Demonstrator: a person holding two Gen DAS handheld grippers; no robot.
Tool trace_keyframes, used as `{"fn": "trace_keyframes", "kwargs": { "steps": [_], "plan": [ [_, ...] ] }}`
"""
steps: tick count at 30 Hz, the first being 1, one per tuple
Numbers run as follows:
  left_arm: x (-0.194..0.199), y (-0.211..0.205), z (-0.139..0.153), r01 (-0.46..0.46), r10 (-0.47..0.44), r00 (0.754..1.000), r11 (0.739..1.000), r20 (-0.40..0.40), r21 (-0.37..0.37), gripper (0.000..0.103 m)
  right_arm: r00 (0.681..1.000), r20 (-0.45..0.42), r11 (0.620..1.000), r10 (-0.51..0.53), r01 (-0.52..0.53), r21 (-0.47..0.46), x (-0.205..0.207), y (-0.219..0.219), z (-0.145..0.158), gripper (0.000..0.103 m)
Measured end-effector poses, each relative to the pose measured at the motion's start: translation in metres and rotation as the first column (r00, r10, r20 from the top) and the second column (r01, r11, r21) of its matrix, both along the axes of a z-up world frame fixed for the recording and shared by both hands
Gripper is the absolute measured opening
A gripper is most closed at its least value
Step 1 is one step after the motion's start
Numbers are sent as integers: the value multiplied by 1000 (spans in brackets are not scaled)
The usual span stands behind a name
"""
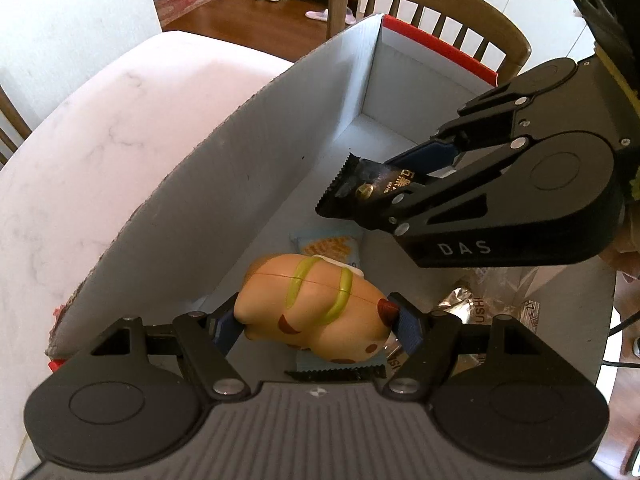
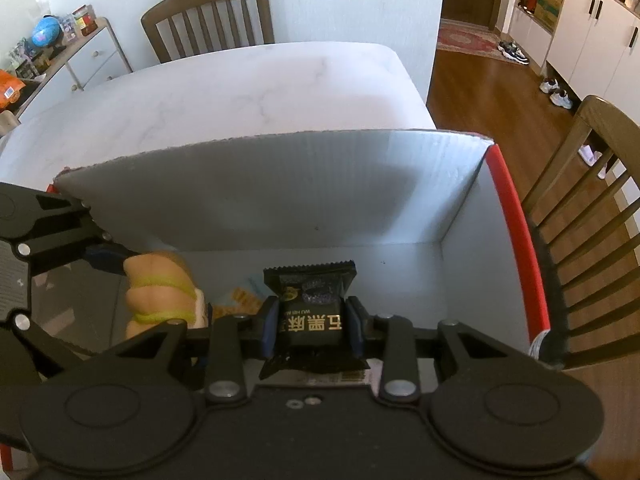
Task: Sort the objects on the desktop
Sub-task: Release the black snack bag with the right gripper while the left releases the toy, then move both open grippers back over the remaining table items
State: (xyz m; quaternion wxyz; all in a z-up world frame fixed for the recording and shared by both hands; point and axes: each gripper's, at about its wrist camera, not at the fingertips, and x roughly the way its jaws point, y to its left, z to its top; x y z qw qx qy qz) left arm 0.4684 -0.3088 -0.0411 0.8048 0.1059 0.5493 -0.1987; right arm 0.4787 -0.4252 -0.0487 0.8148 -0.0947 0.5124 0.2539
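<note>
My left gripper (image 1: 316, 320) is shut on an orange toy with green stripes and brown spots (image 1: 316, 304), held inside the grey, red-rimmed cardboard box (image 1: 248, 168). My right gripper (image 2: 312, 326) is shut on a black snack packet with gold lettering (image 2: 310, 304), also held over the inside of the box (image 2: 280, 196). In the left wrist view the right gripper (image 1: 404, 196) holds the packet (image 1: 360, 188) above and beyond the toy. In the right wrist view the toy (image 2: 160, 292) shows at the left, with one blue pad of the left gripper against it. A light blue waffle snack packet (image 1: 330, 246) lies on the box floor.
The box stands on a white marble table (image 2: 240, 92). Silver and clear wrappers (image 1: 480, 308) lie in the box at the right. Wooden chairs stand beyond the box (image 1: 432, 12) and at the table's far side (image 2: 208, 16). A cabinet with clutter (image 2: 60, 52) is at the far left.
</note>
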Motion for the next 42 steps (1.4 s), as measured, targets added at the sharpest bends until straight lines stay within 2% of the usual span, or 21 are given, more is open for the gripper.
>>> {"fn": "trace_keyframes", "kwargs": {
  "steps": [5, 11, 21, 27, 36, 42],
  "plan": [
    [2, 0, 0, -1, 1, 1000, 1000, -5, -8, 76, 1000, 0, 1000, 3, -3, -1, -1, 0, -1, 38],
    [-1, 1, 2, -4, 4, 1000, 1000, 5, -7, 83, 1000, 14, 1000, -6, 6, 13, -5, -4, 4, 42],
    [-17, 10, 18, -6, 7, 999, 1000, 48, -23, 86, 999, 46, 1000, 0, -1, 11, -18, -8, 23, 46],
    [-25, 11, 27, -11, 13, 997, 999, 73, -33, 87, 997, 71, 1000, 4, -5, 7, -27, -13, 39, 55],
    [-45, 23, 45, -16, 23, 994, 998, 105, -67, 87, 996, 89, 999, 27, -29, 21, -49, -14, 57, 59],
    [-61, 29, 55, -20, 30, 991, 997, 131, -79, 96, 994, 93, 998, 49, -53, 39, -63, -8, 65, 62]
  ]
}}
